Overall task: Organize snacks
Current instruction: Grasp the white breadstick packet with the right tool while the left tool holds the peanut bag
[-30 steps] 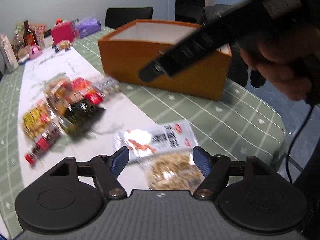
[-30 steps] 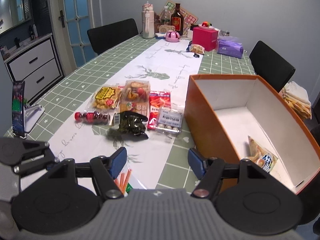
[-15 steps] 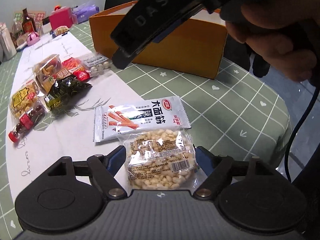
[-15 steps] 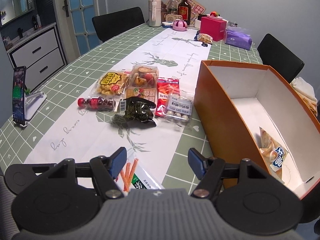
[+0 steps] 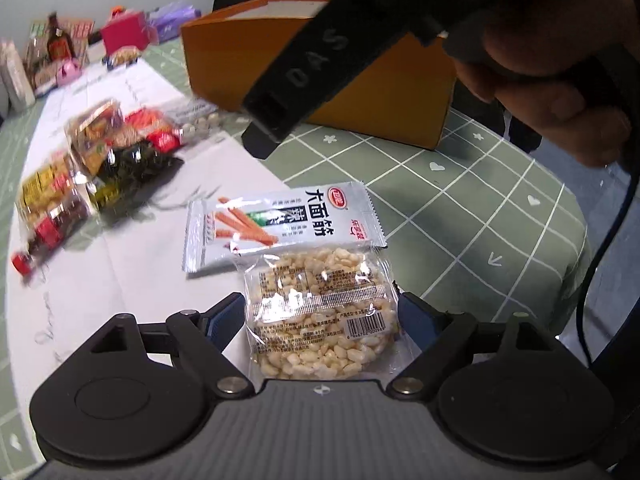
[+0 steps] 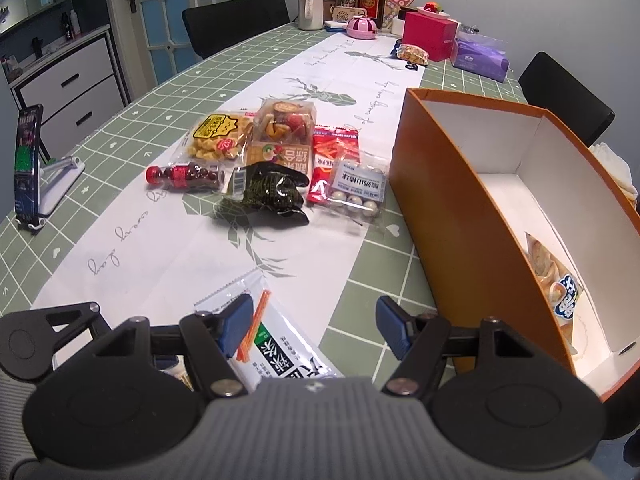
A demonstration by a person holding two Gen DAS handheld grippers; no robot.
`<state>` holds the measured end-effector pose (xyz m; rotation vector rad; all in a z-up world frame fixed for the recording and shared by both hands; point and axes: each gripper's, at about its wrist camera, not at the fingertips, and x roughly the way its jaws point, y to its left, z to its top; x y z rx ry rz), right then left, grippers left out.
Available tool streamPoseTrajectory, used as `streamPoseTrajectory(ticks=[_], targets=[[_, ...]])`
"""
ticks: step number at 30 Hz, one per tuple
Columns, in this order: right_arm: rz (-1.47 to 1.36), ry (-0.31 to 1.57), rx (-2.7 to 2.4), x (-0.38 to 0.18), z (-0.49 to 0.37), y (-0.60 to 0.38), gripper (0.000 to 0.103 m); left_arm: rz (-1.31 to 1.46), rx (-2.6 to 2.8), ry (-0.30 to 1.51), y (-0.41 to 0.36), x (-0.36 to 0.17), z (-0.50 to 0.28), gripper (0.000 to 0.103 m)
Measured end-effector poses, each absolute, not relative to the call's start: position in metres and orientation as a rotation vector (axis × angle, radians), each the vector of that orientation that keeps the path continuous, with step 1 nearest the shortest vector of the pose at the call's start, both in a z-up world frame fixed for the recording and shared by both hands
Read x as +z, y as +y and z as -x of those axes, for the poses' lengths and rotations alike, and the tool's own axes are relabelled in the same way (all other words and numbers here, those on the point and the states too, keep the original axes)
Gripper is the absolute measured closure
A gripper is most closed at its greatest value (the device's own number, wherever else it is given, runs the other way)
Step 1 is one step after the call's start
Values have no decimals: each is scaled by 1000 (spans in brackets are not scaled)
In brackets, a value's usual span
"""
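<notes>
My left gripper (image 5: 320,314) is open with a clear puffed rice cake packet (image 5: 320,312) lying between its fingers on the table. A silver spicy stick packet (image 5: 280,226) lies just beyond it; it also shows under my right gripper (image 6: 280,344). My right gripper (image 6: 314,328) is open and empty, hovering above the table beside the orange box (image 6: 448,200). The box holds one snack bag (image 6: 560,292). A pile of snacks (image 6: 276,160) lies mid-table. The right gripper's body (image 5: 320,60) crosses the top of the left wrist view.
A phone on a stand (image 6: 28,168) sits at the table's left edge. Bottles, a pink box (image 6: 430,36) and a purple pack (image 6: 480,54) stand at the far end. Black chairs (image 6: 236,20) surround the table. The orange box also shows in the left wrist view (image 5: 380,92).
My left gripper has moved forward and down so the rice cake packet now sits between its open fingers. My right gripper has drifted lower and nearer the box.
</notes>
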<state>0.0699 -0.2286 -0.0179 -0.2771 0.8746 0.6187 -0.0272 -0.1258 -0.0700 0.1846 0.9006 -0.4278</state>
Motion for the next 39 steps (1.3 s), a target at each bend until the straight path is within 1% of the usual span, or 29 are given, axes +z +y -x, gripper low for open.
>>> streamPoseTrajectory(ticks=[2, 3, 6, 18, 29, 33, 34, 38, 39], targets=[[284, 880, 623, -20, -69, -227, 36, -145, -439, 921, -121, -71, 23, 4], [288, 884, 627, -21, -69, -226, 36, -123, -445, 933, -118, -72, 22, 8], [303, 899, 647, -28, -67, -224, 33, -131, -414, 939, -113, -68, 21, 11], [421, 969, 732, -70, -61, -209, 33, -70, -331, 1002, -64, -62, 11, 11], [459, 921, 829, -78, -60, -206, 33, -64, -334, 1025, -52, -59, 10, 11], [475, 900, 840, -79, -62, -207, 29, -69, -336, 1024, -53, -59, 11, 11], [467, 909, 841, -79, -63, -207, 29, -69, -336, 1024, -53, -59, 11, 11], [452, 950, 851, -78, -66, -207, 37, -69, -335, 1025, -54, -59, 11, 11], [461, 951, 854, -77, -65, -206, 37, -70, -334, 1024, -54, -59, 11, 11]])
